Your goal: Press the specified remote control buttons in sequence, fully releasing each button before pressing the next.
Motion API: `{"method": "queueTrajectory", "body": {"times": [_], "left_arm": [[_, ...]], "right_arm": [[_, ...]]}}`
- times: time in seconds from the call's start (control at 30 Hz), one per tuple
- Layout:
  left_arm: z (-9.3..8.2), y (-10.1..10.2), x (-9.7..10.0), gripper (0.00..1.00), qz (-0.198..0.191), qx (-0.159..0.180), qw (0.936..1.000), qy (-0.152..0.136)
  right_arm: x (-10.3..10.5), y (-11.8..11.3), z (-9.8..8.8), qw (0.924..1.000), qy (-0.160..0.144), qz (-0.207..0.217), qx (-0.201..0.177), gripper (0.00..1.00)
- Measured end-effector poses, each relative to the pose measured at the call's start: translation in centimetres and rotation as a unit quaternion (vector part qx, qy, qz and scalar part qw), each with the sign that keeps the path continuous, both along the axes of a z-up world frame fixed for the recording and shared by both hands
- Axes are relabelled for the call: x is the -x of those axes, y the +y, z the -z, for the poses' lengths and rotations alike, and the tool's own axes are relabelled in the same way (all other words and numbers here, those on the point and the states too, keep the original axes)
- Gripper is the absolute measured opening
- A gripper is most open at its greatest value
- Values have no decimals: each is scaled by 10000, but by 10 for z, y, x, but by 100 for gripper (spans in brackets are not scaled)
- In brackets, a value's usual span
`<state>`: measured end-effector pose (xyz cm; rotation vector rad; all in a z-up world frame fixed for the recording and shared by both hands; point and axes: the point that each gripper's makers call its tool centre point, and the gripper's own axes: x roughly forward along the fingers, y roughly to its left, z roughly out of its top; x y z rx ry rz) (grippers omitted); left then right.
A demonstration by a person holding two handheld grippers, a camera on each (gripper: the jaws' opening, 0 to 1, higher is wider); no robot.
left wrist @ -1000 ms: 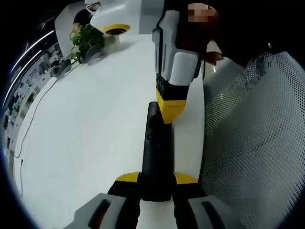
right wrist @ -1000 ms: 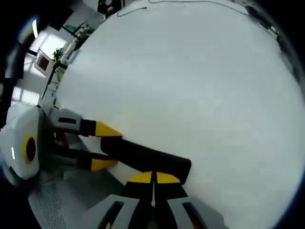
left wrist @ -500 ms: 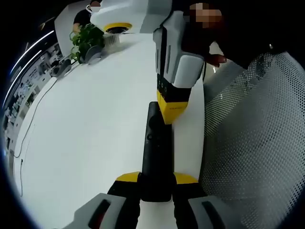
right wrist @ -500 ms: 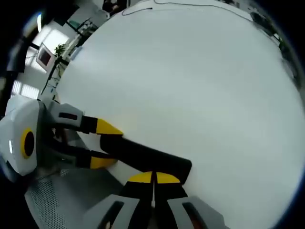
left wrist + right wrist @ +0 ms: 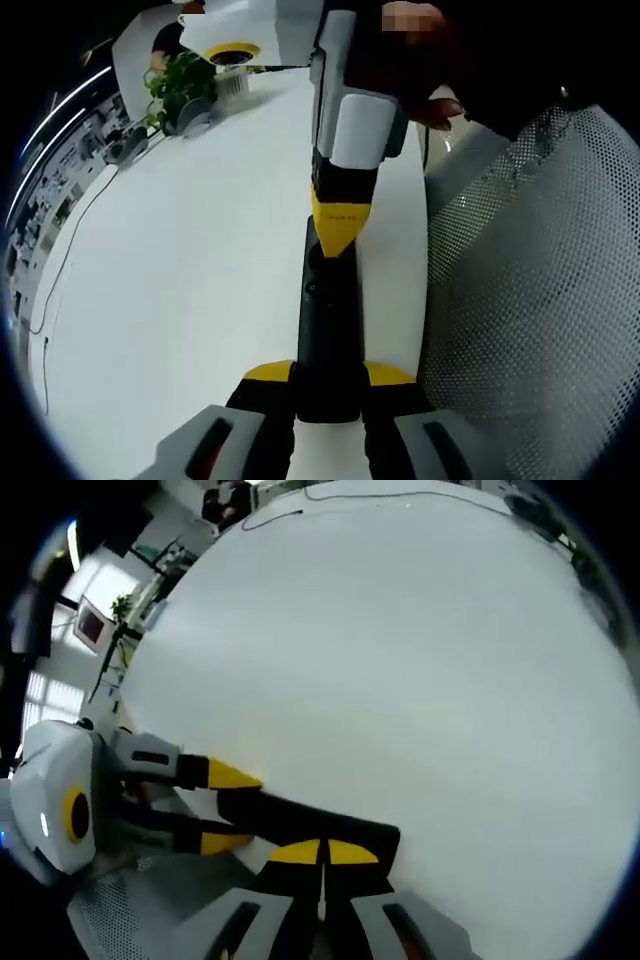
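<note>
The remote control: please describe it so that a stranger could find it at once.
On the wide white table, beside the grey mesh chair, the left gripper clamps a long, slim black remote control. It is the one dark bar there, with the right gripper's yellow tip over it.

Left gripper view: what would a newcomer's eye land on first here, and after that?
First, the black remote control, held upright between the left gripper's yellow-tipped jaws at bottom centre over the white table. Next, the right gripper reaching in from above, its shut yellow tip down on the remote's upper face. The perforated white chair back fills the right side.
</note>
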<state>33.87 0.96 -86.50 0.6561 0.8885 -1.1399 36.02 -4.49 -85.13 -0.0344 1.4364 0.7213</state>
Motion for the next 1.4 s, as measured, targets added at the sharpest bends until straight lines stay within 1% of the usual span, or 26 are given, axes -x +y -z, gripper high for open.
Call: {"method": "queueTrajectory", "body": {"times": [0.1,0.3,0.47,0.57,0.6,0.63,0.83,0.97,1.07,1.23,1.4], "left_arm": [[0,0,0,24,5,2,10000,3],[0,0,0,24,42,10,10000,-10],[0,-1,0,25,25,-30,10000,10],[0,-1,0,25,20,-82,10000,18],[0,-1,0,25,19,-89,10000,18],[0,-1,0,25,8,-92,10000,23],[0,-1,0,25,-32,-74,10000,30],[0,-1,-1,25,-60,-54,10000,24],[-1,-1,0,25,-47,-22,10000,9],[0,-1,0,24,-33,9,10000,-4],[-1,-3,0,24,33,-26,10000,-25]], "right_arm": [[4,1,2,10000,77,-56,22,0],[4,-2,6,9995,-27,-180,240,0],[2,-3,6,9994,-82,-248,239,0],[1,-3,7,9995,-119,-184,210,0],[2,-2,7,9994,-145,-221,224,0],[2,-2,6,9988,-207,-361,266,0],[1,-2,7,9987,-164,-338,347,0],[1,-3,6,9992,-151,-255,261,0],[1,-3,5,9996,-45,-137,224,0],[1,-1,5,9996,-80,-167,203,0],[0,8,-1,9998,-119,-147,-59,0]]}}
